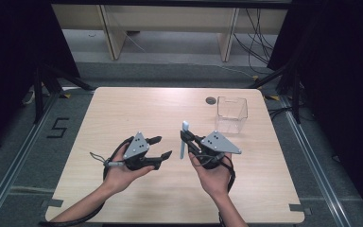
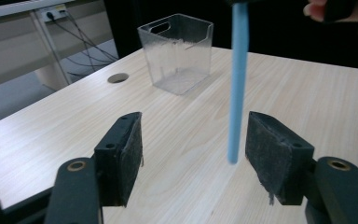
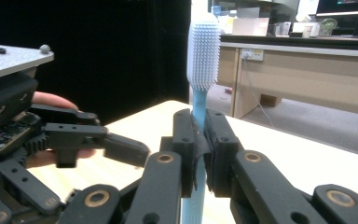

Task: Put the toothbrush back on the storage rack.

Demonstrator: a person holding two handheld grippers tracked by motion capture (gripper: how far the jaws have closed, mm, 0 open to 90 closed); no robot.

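A light-blue toothbrush (image 1: pixel 185 126) stands upright over the middle of the wooden table (image 1: pixel 123 109), bristle head (image 3: pixel 203 51) on top. My right gripper (image 1: pixel 185 138) is shut on its handle; in the right gripper view the two pads clamp the stem at the right gripper (image 3: pixel 199 149). My left gripper (image 1: pixel 163 147) is open, just left of the brush and pointing at it. In the left gripper view the toothbrush (image 2: pixel 237 84) hangs between the jaws of the left gripper (image 2: pixel 193 156), close to the right pad (image 2: pixel 275 154) and not touching either one.
A clear plastic box (image 1: pixel 231 113) stands empty at the table's far right; it shows too in the left gripper view as the clear box (image 2: pixel 177 51). A round cable hole (image 1: pixel 211 100) lies left of it. Dark curtains flank the table.
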